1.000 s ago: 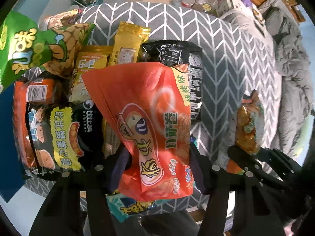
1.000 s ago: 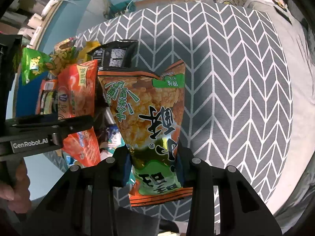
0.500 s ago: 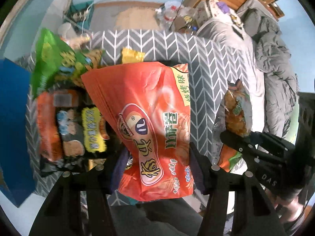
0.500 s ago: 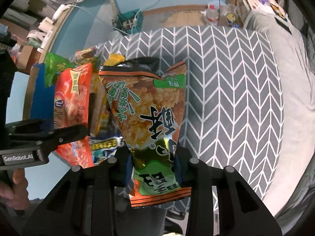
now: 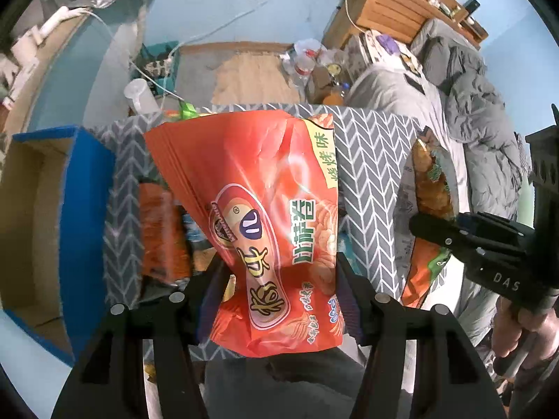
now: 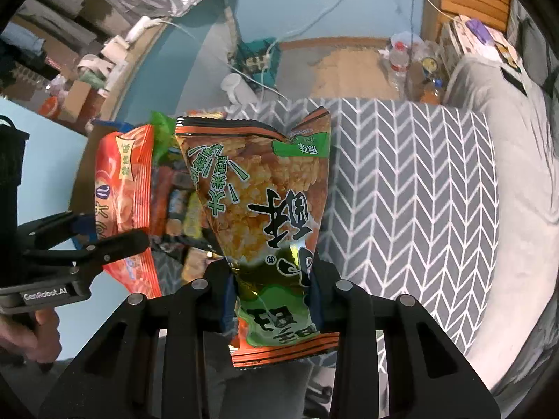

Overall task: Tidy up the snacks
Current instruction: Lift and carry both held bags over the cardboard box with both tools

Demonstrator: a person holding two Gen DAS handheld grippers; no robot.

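My left gripper [image 5: 279,279] is shut on a large orange snack bag [image 5: 258,216] and holds it upright, high above the table. My right gripper [image 6: 272,279] is shut on a brown and green rice-cracker bag [image 6: 258,192], also lifted. Each bag shows in the other view: the orange bag in the right wrist view [image 6: 120,195], the rice-cracker bag in the left wrist view [image 5: 431,188]. Several other snack packets [image 5: 164,230] lie in a pile on the table's left part, mostly hidden behind the held bags.
The table has a grey chevron cloth [image 6: 412,188]. An open blue cardboard box [image 5: 38,223] stands left of the table. A grey bed [image 5: 464,111] lies to the right. Floor clutter, cables and bottles [image 5: 307,63] lie beyond the far edge.
Both grippers have risen and pulled back with their bags. The snack pile now looks smaller and lower, and the blue box and the floor have come into view.
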